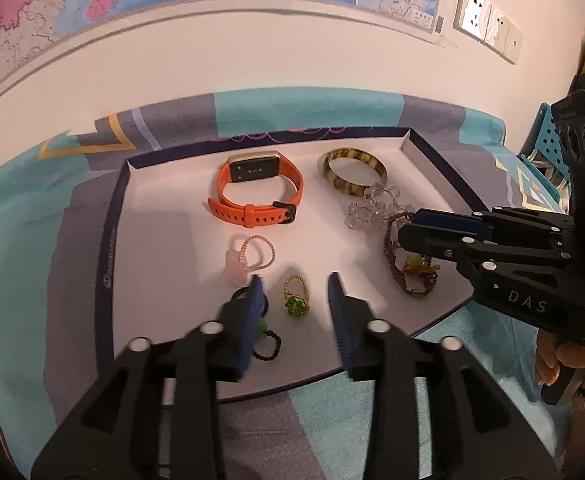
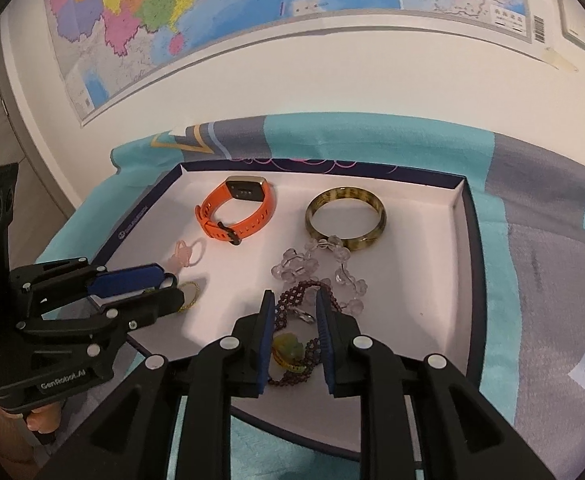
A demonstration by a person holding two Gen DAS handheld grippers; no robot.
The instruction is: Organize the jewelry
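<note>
Jewelry lies spread over the white floor of the tray [image 1: 132, 216], and I judge myself at the picking-up stage, both tools lowered over the near edge. My left gripper [image 1: 295, 280] has its fingers apart around the small gold ring with the green stone [image 1: 295, 300], not touching it; a black beaded band [image 1: 268, 346] lies under the left finger (partly hidden, so I cannot tell its full shape). My right gripper [image 2: 294, 300] straddles the dark purple beaded bracelet [image 2: 292, 300] with its yellowish charm [image 2: 288, 350], jaws apart and not clamped. Toward the far edge sit the orange watch [image 1: 256, 192] and the brown bangle [image 1: 354, 170], with the clear bead strand [image 1: 372, 208] touching the bangle. Next I would probably lower and close gently on thin, loose pieces that could slip or drag neighbours.
</note>
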